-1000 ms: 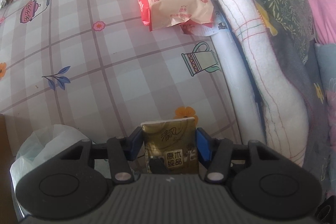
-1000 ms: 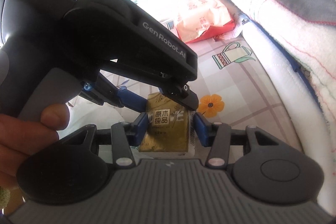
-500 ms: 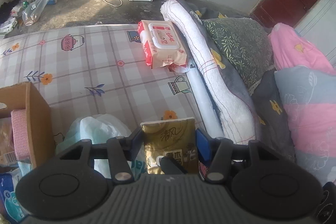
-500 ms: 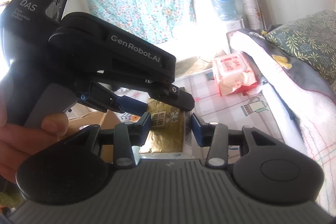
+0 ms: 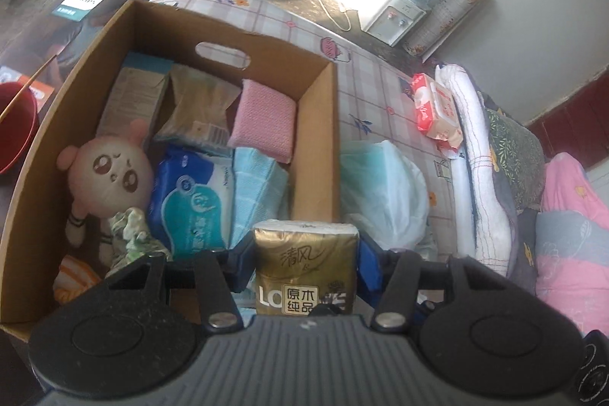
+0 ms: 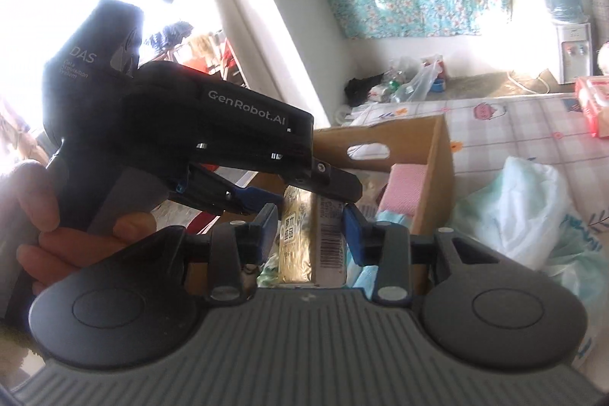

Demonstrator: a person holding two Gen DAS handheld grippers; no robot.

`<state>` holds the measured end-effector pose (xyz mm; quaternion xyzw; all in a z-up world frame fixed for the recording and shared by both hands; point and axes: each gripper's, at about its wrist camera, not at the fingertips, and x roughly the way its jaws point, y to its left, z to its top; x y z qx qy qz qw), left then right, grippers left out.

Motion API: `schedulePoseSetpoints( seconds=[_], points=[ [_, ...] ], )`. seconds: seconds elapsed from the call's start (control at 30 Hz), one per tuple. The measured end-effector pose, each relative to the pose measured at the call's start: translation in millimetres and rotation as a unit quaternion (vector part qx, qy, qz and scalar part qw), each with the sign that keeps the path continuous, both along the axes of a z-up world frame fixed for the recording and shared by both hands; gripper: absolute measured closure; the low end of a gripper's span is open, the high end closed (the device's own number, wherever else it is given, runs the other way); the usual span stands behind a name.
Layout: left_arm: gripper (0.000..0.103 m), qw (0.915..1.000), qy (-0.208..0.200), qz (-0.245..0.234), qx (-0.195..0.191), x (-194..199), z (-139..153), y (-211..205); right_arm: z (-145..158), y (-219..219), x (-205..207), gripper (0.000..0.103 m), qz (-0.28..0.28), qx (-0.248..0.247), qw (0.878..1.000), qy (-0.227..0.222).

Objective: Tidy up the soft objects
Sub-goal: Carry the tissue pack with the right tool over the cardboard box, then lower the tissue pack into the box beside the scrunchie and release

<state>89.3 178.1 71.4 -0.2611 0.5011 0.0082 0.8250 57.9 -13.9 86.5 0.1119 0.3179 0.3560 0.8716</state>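
Note:
A gold tissue pack point(image 5: 306, 265) is clamped between the blue pads of my left gripper point(image 5: 306, 248), which is shut on it. It hangs above the near right corner of an open cardboard box point(image 5: 316, 139). In the right wrist view the same pack point(image 6: 304, 246) stands on edge between the fingers of my right gripper point(image 6: 312, 229). Those jaws are closing, and the pads touch the pack's sides. My left gripper point(image 6: 304, 195) grips the pack's top from the left, with a person's hand point(image 6: 42, 215) on its handle.
The box holds a plush doll point(image 5: 110, 174), a pink pad point(image 5: 262, 124), a blue tissue pack point(image 5: 194, 204) and other packets. A white plastic bag point(image 5: 380, 185) lies right of the box. A red wet-wipes pack point(image 5: 434, 109) and rolled bedding point(image 5: 479, 158) are further right on the mattress.
Both grippers rose with the gold pack and swung left, from over the bare mattress to over the box. The right jaws narrowed on the pack.

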Motion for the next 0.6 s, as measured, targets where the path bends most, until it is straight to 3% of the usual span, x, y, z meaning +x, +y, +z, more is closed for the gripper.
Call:
schedulePoseSetpoints(
  seconds=[0.23,0.33,0.6],
  points=[
    [0.049,0.9958,0.063,0.034,-0.056,-17.6,-65.3,46.6,-26.9,62.8,-12.5,0.065,0.064,-0.045,0.994,0.078],
    [0.048,0.9944,0.08,0.038,-0.057,-16.9,-84.0,55.1,-34.5,76.7,-15.1,0.064,0.067,-0.068,0.991,0.099],
    [0.045,0.993,0.093,0.034,-0.064,-13.5,-95.3,65.8,-51.2,66.9,-5.8,0.056,0.056,-0.081,0.988,0.116]
  ],
)
